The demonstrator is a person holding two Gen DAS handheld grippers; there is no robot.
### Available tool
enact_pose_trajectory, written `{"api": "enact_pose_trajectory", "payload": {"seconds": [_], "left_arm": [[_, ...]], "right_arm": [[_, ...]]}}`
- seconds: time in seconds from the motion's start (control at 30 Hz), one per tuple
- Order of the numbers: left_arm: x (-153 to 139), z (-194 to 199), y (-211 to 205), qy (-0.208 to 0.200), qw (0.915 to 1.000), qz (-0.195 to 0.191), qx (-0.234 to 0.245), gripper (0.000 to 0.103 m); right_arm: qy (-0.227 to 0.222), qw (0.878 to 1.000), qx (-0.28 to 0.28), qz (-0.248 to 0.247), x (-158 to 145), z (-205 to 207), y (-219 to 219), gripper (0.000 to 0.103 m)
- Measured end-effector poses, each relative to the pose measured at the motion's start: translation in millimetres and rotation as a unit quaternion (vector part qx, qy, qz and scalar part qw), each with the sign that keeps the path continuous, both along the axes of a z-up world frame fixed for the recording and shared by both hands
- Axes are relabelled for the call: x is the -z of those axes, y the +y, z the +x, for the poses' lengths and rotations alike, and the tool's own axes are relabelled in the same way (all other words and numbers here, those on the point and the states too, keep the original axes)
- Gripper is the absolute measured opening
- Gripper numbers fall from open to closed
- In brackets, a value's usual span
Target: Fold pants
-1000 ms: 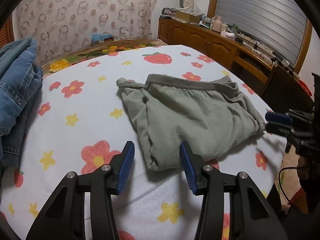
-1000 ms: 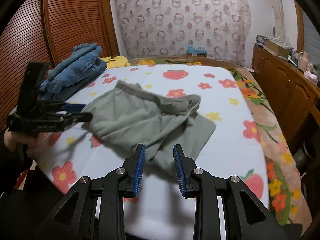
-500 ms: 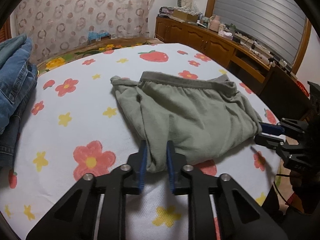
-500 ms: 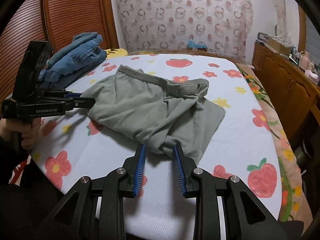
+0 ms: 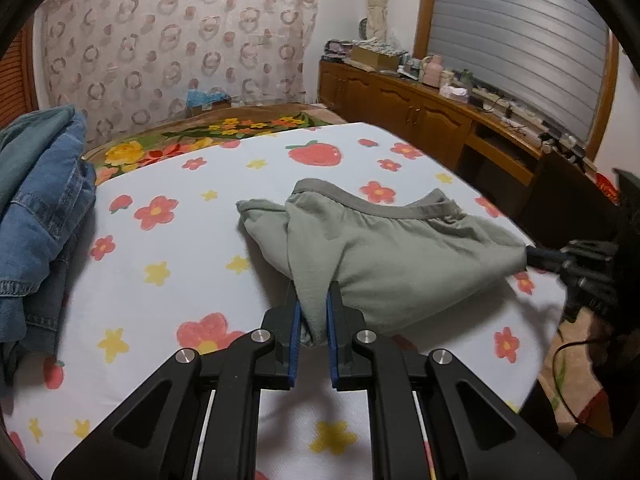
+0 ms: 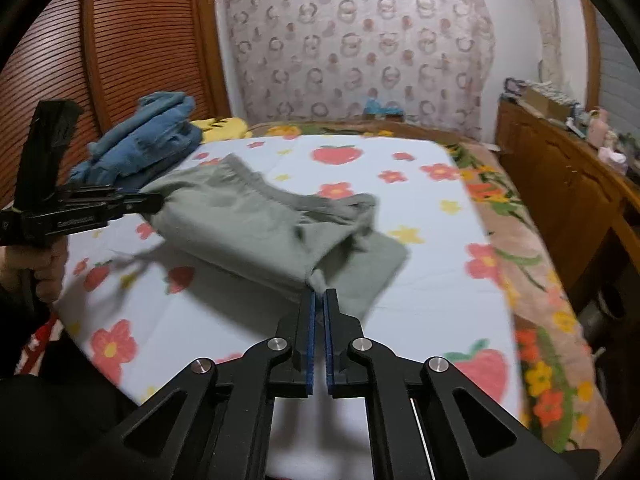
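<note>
Grey-green pants [image 5: 400, 256] lie folded on the floral bedsheet [image 5: 168, 264].

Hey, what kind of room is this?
Most likely a bedroom: a bed under a flower-and-strawberry sheet, wooden cabinets along the wall, and a curtain behind. Green pants lie on the bed.
</note>
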State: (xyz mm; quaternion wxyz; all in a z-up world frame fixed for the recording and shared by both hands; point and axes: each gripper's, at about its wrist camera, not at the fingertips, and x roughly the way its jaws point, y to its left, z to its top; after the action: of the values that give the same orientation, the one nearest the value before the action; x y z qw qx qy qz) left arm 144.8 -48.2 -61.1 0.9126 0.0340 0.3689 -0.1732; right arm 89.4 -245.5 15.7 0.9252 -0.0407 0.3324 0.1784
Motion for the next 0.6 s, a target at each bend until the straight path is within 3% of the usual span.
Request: {"api": "enact_pose_trajectory", "payload": {"seconds": [0.2,0.37,0.53,0.6], "left_arm": [[2.9,1.1,6.3,0.012,0.9999,-0.012,0.0,0.012],[1.0,0.2,4.6,0.011,0.9999,-0.008,0.004,0.012],[7.0,-0.8,0.7,0.021,0.9997,0.008,0.005,0.012],[10.5,-1.2,1.9,0.025,0.9996,0.008,0.006,0.012]], "right_arm": [[0.005,1.0,0.022,0.021,-1.8,-1.1,-21.7,0.0],[0.023,0.999,-0.009,0.047,2.3,-5.5,-6.4,0.0],[0.035,0.998,-0.025,0.046,10.2,-1.8,7.5,0.023],[0.042,0.997,-0.028,0.052,12.6,1.9,9.0,0.026]]}}
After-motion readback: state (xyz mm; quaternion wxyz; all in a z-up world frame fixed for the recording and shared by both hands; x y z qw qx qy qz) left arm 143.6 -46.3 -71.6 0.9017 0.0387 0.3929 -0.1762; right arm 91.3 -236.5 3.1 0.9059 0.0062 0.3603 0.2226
